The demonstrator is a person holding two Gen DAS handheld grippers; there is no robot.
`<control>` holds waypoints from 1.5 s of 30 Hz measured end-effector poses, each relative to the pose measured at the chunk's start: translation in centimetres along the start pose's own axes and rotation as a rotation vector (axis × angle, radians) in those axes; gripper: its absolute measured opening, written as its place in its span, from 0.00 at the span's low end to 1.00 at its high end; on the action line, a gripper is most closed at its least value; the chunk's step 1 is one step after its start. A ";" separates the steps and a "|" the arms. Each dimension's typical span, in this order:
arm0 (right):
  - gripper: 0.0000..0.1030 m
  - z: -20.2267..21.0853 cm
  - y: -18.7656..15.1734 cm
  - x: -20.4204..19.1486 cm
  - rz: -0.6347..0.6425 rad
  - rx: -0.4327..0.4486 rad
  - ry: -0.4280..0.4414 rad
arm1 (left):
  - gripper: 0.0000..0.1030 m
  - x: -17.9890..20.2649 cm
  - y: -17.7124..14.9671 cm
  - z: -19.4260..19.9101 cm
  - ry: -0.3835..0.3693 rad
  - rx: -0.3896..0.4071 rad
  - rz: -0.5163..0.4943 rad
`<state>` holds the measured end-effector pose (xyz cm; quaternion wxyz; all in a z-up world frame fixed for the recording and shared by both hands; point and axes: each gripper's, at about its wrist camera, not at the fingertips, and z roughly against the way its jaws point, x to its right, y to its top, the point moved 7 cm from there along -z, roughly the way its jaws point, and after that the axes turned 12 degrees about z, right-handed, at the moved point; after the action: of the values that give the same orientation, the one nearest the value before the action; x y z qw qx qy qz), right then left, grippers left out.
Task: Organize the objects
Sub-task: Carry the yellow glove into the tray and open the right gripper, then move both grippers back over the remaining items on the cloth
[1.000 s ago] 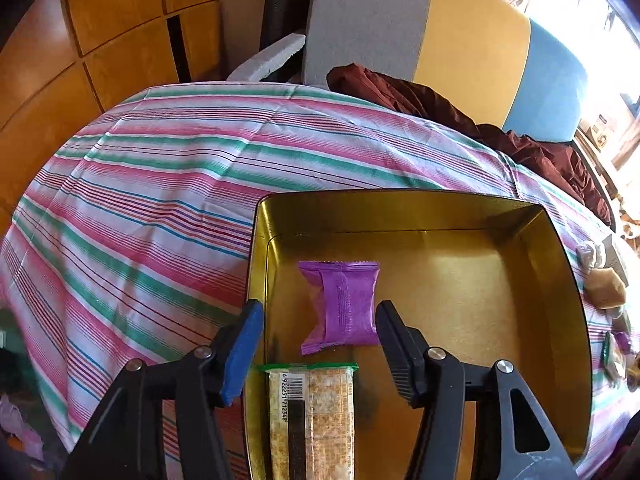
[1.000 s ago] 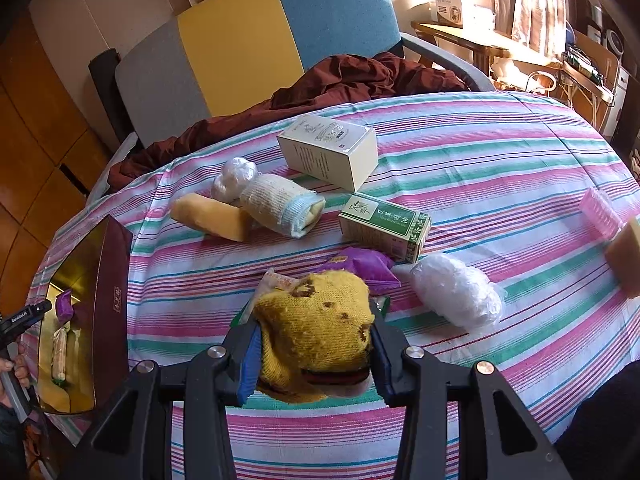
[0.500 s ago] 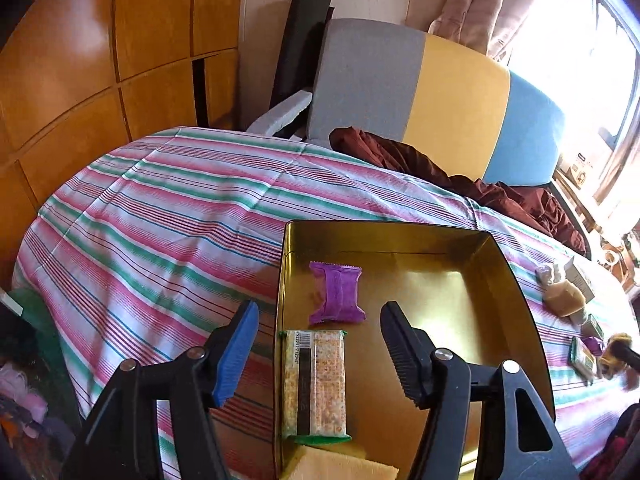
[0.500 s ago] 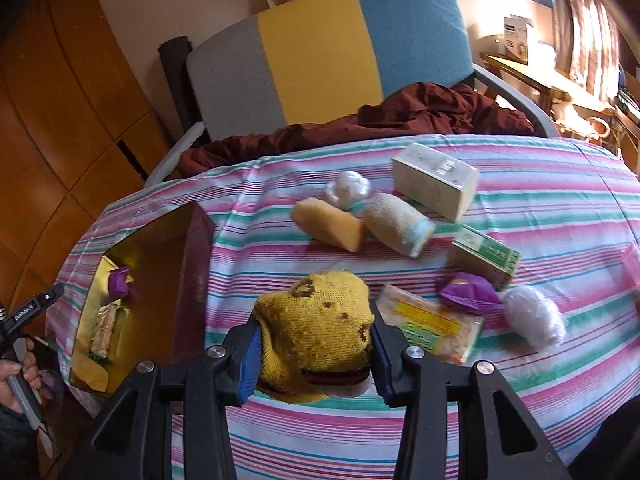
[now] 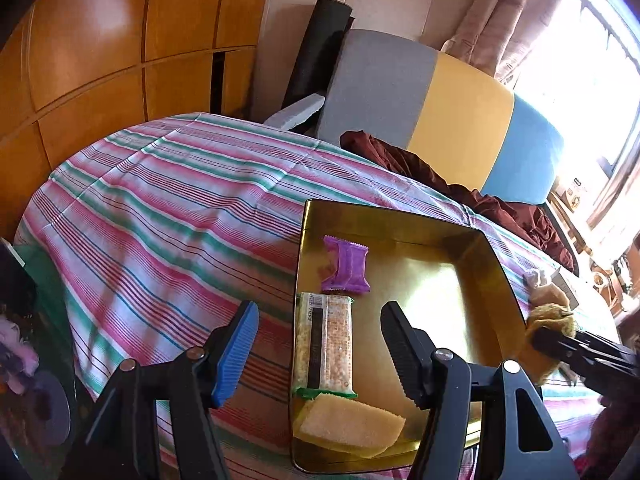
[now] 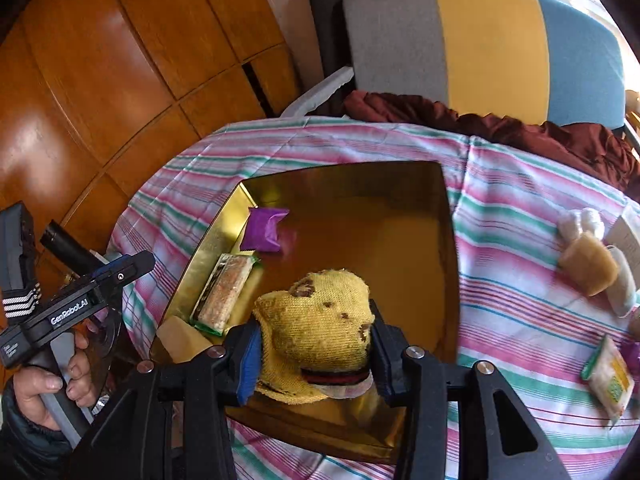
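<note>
Left tongs (image 5: 318, 344): jaws spread wide, nothing held, hovering over the near-left part of the gold tin tray (image 5: 484, 280). Left finger with blue pad (image 5: 236, 354) is outside the tray wall, above the striped tablecloth (image 5: 168, 216) covering the surface; right finger is above the tray floor.

Between the fingers, a cracker bar in clear wrapper (image 5: 325, 346) is seen lying lengthwise along the tray's left wall. Just beyond it, a purple snack packet (image 5: 345, 266); the two look to be touching end to end. Nearer than the bar, at the tray's near-left corner, a yellow sponge block (image 5: 349, 424) lies with the bar's green end touching it.

Right tongs (image 6: 314, 346): clamped on a yellow knitted cloth (image 6: 316, 322) with brown holes, held above the near half of the tray. Whether the cloth touches the tray floor cannot be told.

Right of the right tongs, on the surface outside the tray: a tan sponge (image 6: 588, 266), a white wad (image 6: 582, 222) beyond it, and nearer, a yellow-green snack bag (image 6: 610, 380). A grey-yellow-blue chair (image 6: 480, 40) is set behind the surface.
</note>
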<state>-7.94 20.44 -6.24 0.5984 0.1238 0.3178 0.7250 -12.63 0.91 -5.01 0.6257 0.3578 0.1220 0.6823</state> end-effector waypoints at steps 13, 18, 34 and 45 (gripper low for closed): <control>0.65 -4.6 -0.4 -4.7 -0.009 -0.057 0.150 | 0.70 -2.4 -1.3 0.6 0.019 0.003 0.048; 0.68 -3.0 -0.8 -4.0 0.010 -0.034 0.082 | 0.70 -1.9 -1.7 0.8 0.020 0.009 0.034; 0.75 1.7 -1.5 0.4 0.019 0.027 -0.116 | 0.72 1.3 -3.1 1.7 0.015 0.028 -0.070; 0.76 5.4 -2.8 6.0 -0.055 0.051 -0.224 | 0.73 4.5 -4.3 1.9 -0.013 0.015 -0.159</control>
<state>-4.20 28.09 -5.00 0.6465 0.2104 0.2708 0.6815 -7.95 5.42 -4.83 0.6761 0.3561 0.1513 0.6271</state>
